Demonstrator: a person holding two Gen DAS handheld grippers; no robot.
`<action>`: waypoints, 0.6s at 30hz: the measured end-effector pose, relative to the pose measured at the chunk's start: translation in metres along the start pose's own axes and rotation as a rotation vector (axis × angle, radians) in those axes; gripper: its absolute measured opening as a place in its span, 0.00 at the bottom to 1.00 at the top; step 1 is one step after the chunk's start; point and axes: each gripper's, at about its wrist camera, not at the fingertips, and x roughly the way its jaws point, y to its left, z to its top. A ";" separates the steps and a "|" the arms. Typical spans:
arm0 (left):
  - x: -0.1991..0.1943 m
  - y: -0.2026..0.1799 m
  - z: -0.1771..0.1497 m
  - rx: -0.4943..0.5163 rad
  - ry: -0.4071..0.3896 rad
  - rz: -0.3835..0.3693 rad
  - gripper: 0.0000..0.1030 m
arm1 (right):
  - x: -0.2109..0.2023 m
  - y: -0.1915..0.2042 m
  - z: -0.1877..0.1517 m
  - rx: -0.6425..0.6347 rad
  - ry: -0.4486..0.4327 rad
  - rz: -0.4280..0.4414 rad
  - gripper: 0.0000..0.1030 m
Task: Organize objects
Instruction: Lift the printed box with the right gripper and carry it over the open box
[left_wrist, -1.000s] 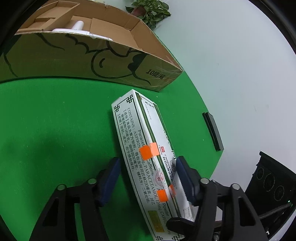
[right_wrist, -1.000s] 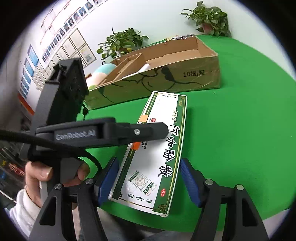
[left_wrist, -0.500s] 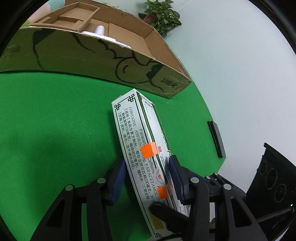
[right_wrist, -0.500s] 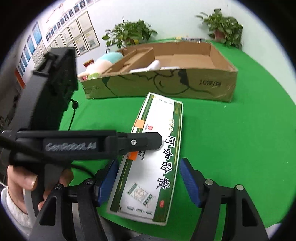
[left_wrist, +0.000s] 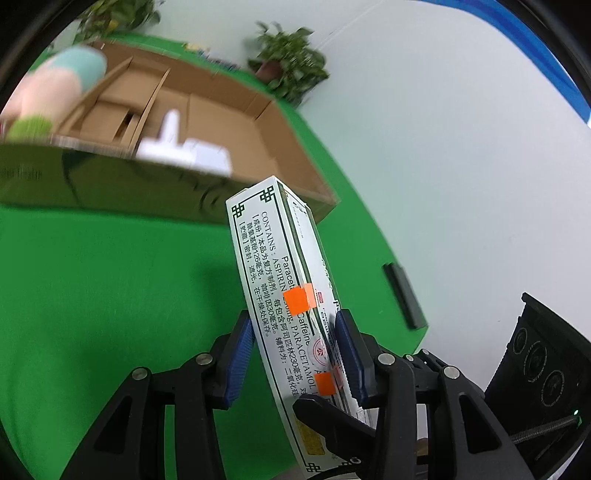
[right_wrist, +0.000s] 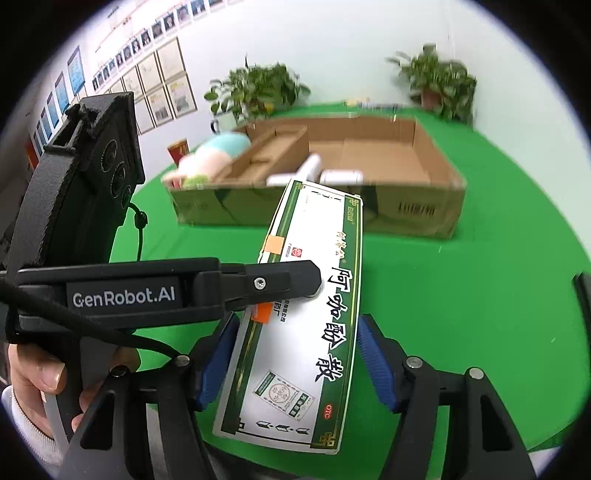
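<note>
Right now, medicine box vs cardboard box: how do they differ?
1. The medicine box is closed, while the cardboard box is open on top, with white items inside.
2. The medicine box is white with green borders; the cardboard box is plain brown.
3. The medicine box is slim and tilted, clamped in the left gripper. The cardboard box is far larger and sits flat on the green table.

Both are rectangular and carry printed text.

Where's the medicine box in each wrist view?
Left wrist: medicine box centre to bottom, seen edge-on, between the blue pads.
Right wrist: medicine box centre, broad face up, running from the cardboard carton down to the bottom.
Shared landmark: cardboard carton behind it on the green cloth.
</note>
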 end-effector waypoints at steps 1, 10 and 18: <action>-0.006 -0.004 0.004 0.016 -0.014 -0.009 0.41 | -0.004 0.001 0.002 -0.008 -0.015 -0.009 0.63; -0.042 -0.031 0.043 0.104 -0.083 -0.034 0.40 | -0.027 0.004 0.033 -0.047 -0.138 -0.064 0.62; -0.074 -0.064 0.075 0.150 -0.109 -0.028 0.40 | -0.035 -0.004 0.067 -0.054 -0.201 -0.055 0.62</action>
